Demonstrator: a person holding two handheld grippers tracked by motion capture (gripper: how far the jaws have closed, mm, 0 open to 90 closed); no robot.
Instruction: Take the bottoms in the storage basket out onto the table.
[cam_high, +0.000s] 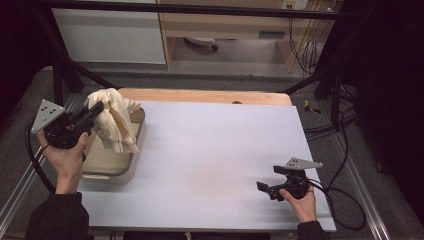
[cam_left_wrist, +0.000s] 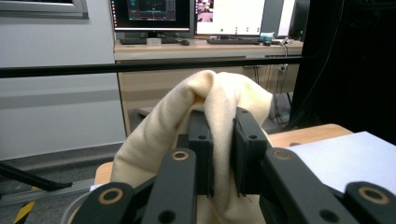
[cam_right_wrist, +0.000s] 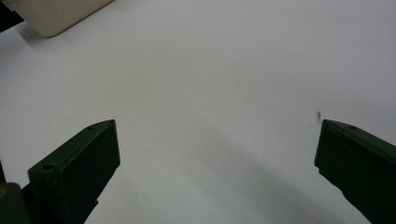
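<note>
A cream cloth (cam_high: 114, 120) hangs bunched above a beige tray (cam_high: 131, 161) at the table's left edge. My left gripper (cam_high: 98, 108) is shut on the cloth's top fold and holds it up. In the left gripper view the cloth (cam_left_wrist: 187, 116) drapes over and between the two black jaws, which pinch it close together. My right gripper (cam_high: 264, 187) rests low over the white table sheet near the front right. It is open, and in the right gripper view its jaws stand wide apart with bare sheet (cam_right_wrist: 210, 116) between them.
A white sheet (cam_high: 215, 150) covers most of the wooden table (cam_high: 200, 95). The tray's corner (cam_right_wrist: 51, 18) shows at the upper left of the right gripper view. Black frame bars and cables (cam_high: 345, 150) run along the table's right side. Monitors (cam_left_wrist: 196, 16) stand on a desk beyond.
</note>
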